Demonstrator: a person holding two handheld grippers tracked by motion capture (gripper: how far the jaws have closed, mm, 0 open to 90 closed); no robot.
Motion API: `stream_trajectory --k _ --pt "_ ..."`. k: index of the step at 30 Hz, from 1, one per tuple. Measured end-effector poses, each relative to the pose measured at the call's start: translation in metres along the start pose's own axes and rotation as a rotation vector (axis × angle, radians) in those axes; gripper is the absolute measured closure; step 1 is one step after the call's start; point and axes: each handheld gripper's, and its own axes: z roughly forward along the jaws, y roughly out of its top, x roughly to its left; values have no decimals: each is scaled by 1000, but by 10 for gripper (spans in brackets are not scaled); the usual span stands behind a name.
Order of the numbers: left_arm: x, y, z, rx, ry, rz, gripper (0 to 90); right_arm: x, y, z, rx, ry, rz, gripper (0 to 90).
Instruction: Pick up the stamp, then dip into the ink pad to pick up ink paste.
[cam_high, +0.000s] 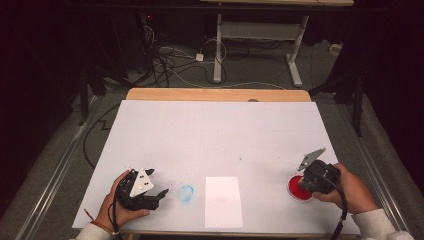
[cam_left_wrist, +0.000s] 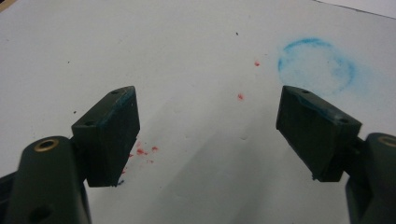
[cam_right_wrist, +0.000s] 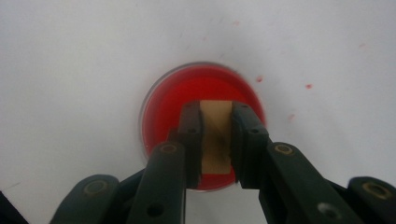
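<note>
Tan block (cam_right_wrist: 215, 135) being pinched between jaws of right gripper (cam_right_wrist: 217, 140), being held over red paint dish (cam_right_wrist: 163, 107) near table's right front corner. Block being dipped best straight down, lightly. Left gripper (cam_left_wrist: 208, 135) being kept spread, idle.

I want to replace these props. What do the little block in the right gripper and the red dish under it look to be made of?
Block: likely wood or stiff card, judging by its matt tan face and square edges.
Red dish: probably clear plastic or glass, given its pale see-through rim; the glossy red inside looks like wet paint or ink.
</note>
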Motion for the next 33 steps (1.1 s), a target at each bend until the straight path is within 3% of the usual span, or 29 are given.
stream_trajectory --k 3,8,12,18,33 --pt "-2 0 -1 -3 2 1 207 0 -2 2 -24 3 16 767" --pt "0 3 -2 -15 9 -5 208 0 0 3 -4 5 1 768" --pt "-1 0 -2 -6 9 -4 207 4 2 4 10 -22 -12 768" --pt "-2 -3 -6 -1 10 -20 207 2 -1 5 -5 -7 10 768" --pt "-4 -2 -6 10 4 -3 208 3 -2 6 -11 -15 26 768"
